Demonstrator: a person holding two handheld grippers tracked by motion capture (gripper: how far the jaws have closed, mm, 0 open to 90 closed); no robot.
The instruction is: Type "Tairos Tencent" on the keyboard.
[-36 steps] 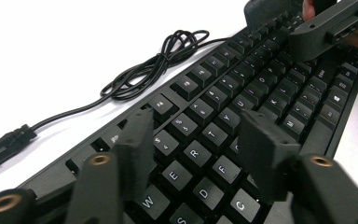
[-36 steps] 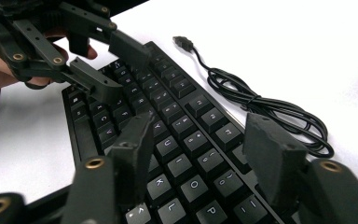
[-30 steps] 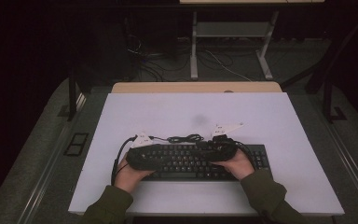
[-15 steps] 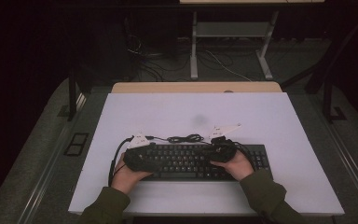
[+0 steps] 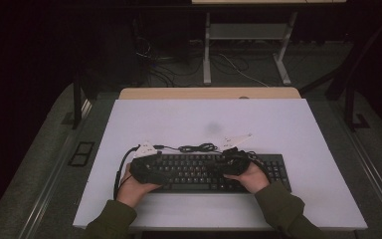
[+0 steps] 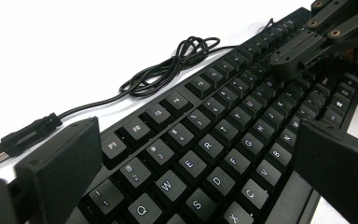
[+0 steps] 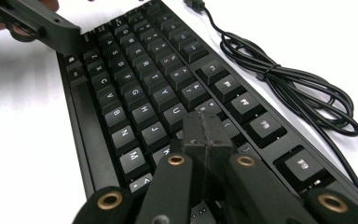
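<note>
A black keyboard [image 5: 204,172] lies across the near part of the white table [image 5: 204,119]. Its black cable [image 5: 196,148] is coiled just behind it. My left gripper [image 5: 160,174] hovers over the keyboard's left end. In the left gripper view my left gripper [image 6: 196,140] is open. Its jaws have just been opening, with only the keys [image 6: 205,154] below them. My right gripper [image 5: 227,164] is over the right half. In the right gripper view its [image 7: 205,126] jaws are shut together with nothing between them, tips down at the keys [image 7: 140,93]. I cannot tell if they touch.
The cable's USB plug [image 6: 0,154] lies loose on the table left of the coil [image 6: 177,65]. A wooden edge [image 5: 209,93] runs along the table's far side, with dark floor and a metal desk frame [image 5: 243,35] beyond. Bare white surface surrounds the keyboard.
Both hands keep their place over the keyboard. The keyboard and cable have not shifted.
</note>
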